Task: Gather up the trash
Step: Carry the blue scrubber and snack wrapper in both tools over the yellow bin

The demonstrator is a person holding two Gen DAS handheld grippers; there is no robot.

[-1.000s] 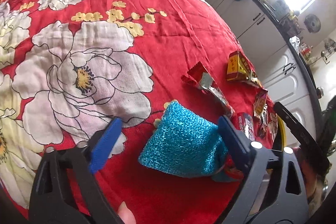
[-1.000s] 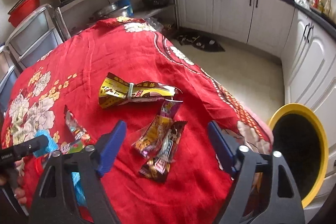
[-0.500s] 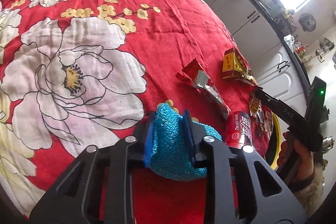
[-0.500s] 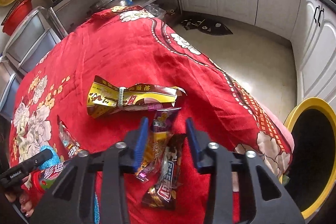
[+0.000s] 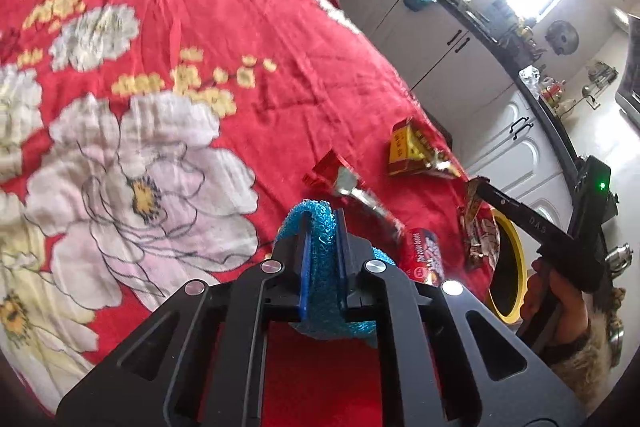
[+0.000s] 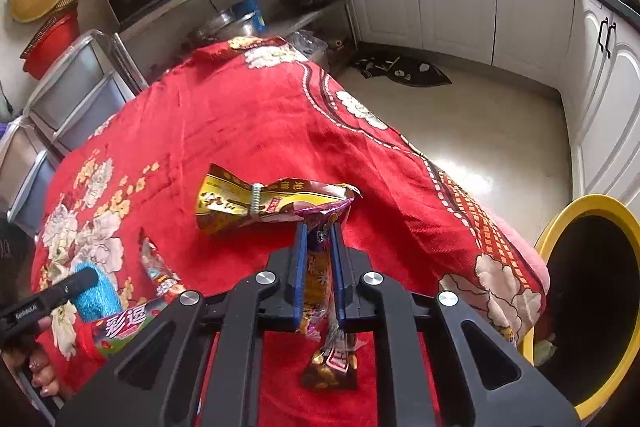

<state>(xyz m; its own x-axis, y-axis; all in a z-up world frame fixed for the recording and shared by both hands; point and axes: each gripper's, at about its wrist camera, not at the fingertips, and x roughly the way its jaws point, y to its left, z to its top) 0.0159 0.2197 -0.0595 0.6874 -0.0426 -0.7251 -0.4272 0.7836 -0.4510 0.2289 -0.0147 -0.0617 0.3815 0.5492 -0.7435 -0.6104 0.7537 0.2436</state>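
Bare red tablecloth (image 5: 240, 27) spreads beyond; left gripper (image 5: 320, 251) clamps the turquoise scrubber (image 5: 320, 227), right gripper (image 6: 318, 267) clamps snack wrappers (image 6: 320, 283) near the table edge and yellow-rimmed bin (image 6: 576, 211).

Red cloth (image 5: 168, 7) with white-and-yellow flowers; teal knitted scourer (image 5: 320, 239); yellow-rimmed bin (image 6: 592, 211); gold wrapper (image 6: 240, 203).

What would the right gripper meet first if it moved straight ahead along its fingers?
Probably the gold and brown crinkled foil snack bag on the red flowered tablecloth. The right gripper, shut on a purple and yellow plastic wrapper, points toward it; depth is unclear.
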